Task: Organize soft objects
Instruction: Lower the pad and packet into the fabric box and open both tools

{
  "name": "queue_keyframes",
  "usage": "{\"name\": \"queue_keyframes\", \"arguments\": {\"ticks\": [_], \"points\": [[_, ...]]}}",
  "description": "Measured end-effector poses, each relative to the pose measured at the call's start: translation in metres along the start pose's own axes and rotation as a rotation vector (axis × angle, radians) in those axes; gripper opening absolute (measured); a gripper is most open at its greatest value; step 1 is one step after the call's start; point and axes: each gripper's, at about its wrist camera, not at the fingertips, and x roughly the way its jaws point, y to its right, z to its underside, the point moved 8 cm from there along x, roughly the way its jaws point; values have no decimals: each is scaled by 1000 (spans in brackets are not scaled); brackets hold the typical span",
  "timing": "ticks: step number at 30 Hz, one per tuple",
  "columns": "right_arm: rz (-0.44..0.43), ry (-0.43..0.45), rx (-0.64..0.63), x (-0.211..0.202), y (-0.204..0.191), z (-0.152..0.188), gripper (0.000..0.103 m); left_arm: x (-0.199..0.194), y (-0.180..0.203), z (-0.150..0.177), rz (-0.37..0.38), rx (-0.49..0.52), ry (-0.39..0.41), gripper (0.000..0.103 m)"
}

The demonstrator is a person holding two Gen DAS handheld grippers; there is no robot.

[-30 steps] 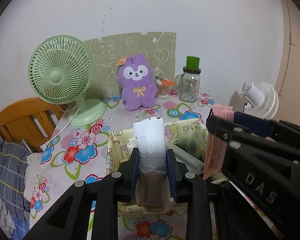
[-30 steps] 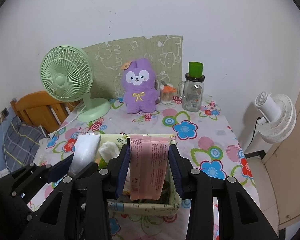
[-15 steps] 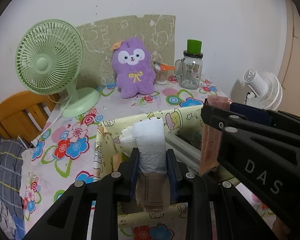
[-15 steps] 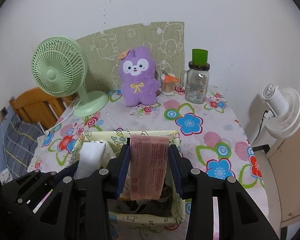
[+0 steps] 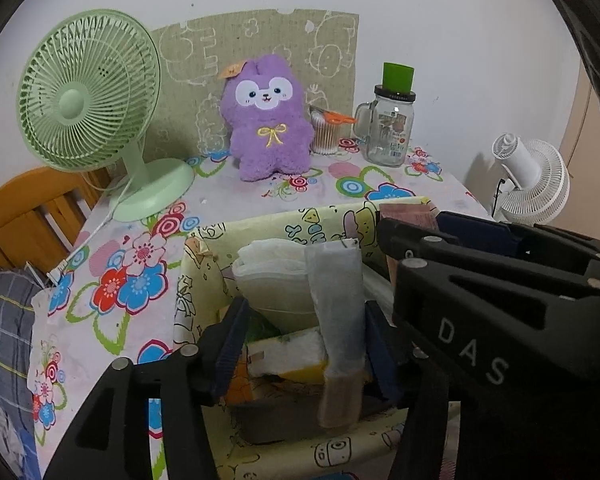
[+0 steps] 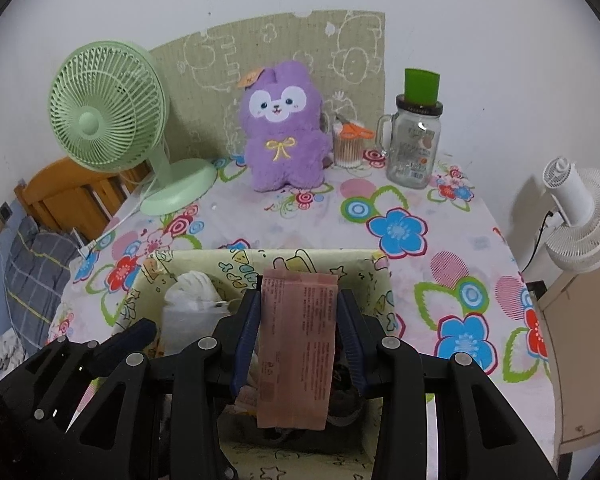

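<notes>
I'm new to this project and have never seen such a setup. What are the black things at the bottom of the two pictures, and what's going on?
They are hand-held tongs, one in each of a person's hands, each with a camera looking along its fingers. One picture is from the left tongs, the other from the right tongs. Both hang over a yellow fabric bin on a flowered tablecloth. The left tongs have just been opening; a white packet stands between them, leaning on one side. The right tongs grip a pink packet. Behind stand a green fan, a purple plush toy and a glass jar.
</notes>
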Motion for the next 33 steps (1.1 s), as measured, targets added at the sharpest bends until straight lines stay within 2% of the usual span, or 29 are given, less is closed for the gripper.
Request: {"name": "queue_keyframes", "arguments": {"ticks": [3,4,5,7,8,15,33], "points": [[-5,-29,6,8,0,3,44,5,-1,1,6,-3,-11,67],[-3,-40,8,11,0,4,49,6,-1,2,8,-5,-13,68],[0,-50,9,13,1,5,61,6,-2,2,10,-8,-15,70],[5,-43,15,13,2,6,72,7,-3,2,10,-12,-17,72],[8,-34,17,11,2,6,74,7,-3,2,10,-13,-17,74],[27,-47,16,8,6,10,75,3,-2,2,10,-6,-5,84],[36,-4,11,-37,5,22,76,-41,10,3,-1,9,62,91]]}}
